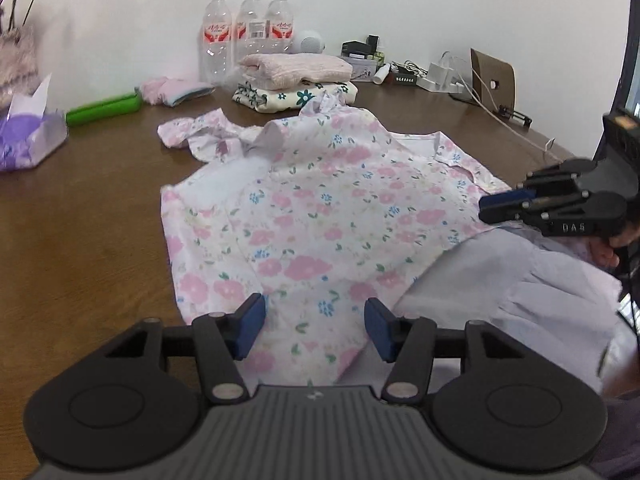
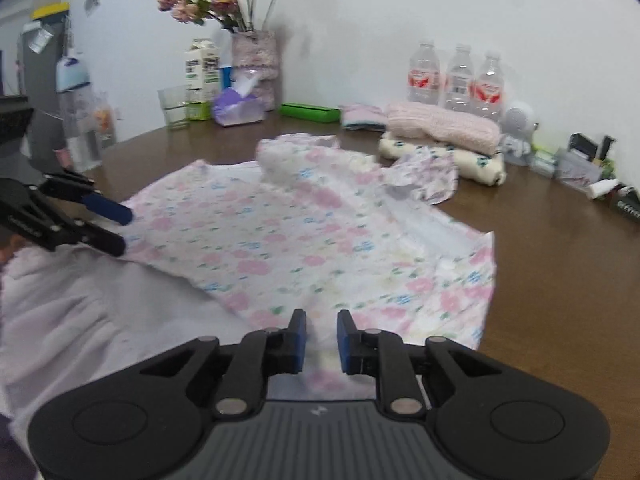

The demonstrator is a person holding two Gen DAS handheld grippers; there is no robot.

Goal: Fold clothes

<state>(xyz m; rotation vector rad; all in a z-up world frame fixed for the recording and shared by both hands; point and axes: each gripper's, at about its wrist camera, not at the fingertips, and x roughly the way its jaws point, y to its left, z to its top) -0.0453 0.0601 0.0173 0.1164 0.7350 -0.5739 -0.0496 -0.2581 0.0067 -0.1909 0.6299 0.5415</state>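
While spread flat on brown table, floral garment just ahead of both tongs: left gripper wide open, empty; right gripper narrowly parted, gripping nothing.

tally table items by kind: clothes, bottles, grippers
Floral garment being folded: 1
Folded clothes in the stack, pink knit on cream floral: 2
Clear water bottles by the wall: 3
Grippers, left gripper and right gripper, both open: 2
Total: 8
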